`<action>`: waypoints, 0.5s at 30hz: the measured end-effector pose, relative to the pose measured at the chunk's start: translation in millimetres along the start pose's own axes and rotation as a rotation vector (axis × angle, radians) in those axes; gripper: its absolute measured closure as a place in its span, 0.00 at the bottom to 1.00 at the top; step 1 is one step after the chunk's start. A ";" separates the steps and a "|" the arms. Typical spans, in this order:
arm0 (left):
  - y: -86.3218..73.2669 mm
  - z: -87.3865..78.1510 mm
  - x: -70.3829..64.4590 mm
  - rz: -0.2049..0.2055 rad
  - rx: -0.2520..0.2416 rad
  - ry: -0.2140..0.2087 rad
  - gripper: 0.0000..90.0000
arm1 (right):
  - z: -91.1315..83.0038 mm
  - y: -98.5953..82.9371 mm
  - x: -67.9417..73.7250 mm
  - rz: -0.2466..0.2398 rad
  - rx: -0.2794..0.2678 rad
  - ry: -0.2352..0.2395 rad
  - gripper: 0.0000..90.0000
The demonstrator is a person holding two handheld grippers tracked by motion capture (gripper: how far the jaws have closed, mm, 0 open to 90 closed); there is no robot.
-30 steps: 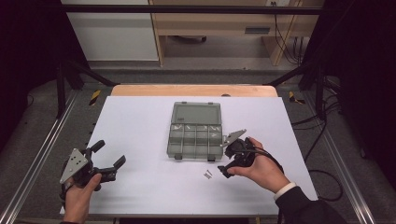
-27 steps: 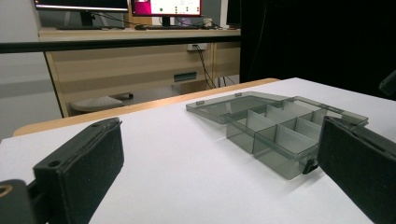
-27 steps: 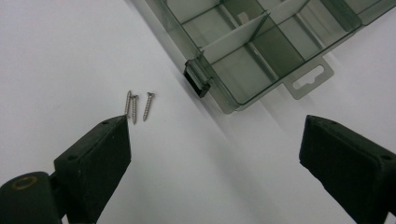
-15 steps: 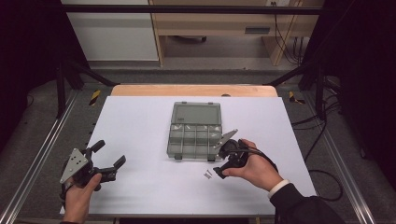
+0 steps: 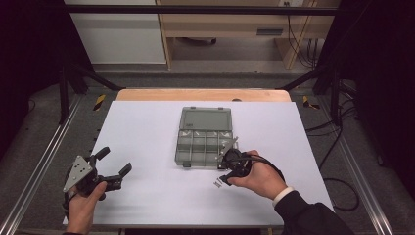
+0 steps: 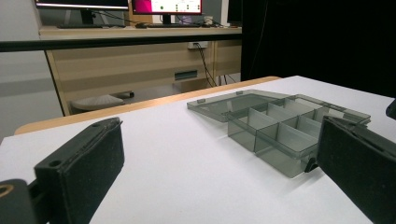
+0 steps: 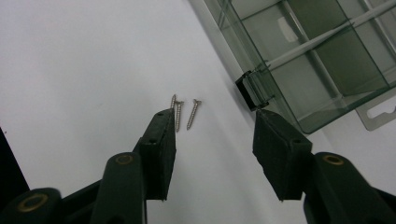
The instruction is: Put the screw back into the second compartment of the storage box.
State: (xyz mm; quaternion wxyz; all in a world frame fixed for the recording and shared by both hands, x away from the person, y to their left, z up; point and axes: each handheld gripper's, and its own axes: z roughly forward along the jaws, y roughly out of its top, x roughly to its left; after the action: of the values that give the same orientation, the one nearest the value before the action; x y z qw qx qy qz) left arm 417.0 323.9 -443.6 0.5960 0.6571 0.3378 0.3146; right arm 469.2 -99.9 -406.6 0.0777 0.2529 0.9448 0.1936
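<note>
Right gripper (image 7: 212,154): jaws released, over the desk (image 7: 70,70) | screws (image 7: 184,112) just ahead, nearer its left jaw | organizer box (image 7: 317,60) beside right jaw; latch may snag | left gripper (image 6: 219,182): jaws released, idle, box ahead.

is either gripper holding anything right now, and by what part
Nothing is held. The left gripper and right gripper are both open and empty; the screws lie loose.

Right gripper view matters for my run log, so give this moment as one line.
right gripper: open, over screws | organizer box: lid open | left gripper: open, apart from box | table: white
</note>
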 end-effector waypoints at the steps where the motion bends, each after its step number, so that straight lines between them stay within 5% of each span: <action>1: 0.0 0.0 0.1 0.000 0.000 0.000 0.01 | 1.4 0.7 0.0 0.000 -0.001 0.007 0.58; 15: -0.2 0.5 0.3 0.003 0.004 0.002 0.01 | 22.2 4.0 1.3 0.006 0.018 0.056 0.74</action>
State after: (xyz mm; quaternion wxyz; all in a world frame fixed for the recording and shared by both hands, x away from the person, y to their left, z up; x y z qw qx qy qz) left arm 417.6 323.8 -443.8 0.5937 0.6587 0.3379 0.3154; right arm 475.2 -88.8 -425.4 0.0484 0.2511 0.9475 0.1921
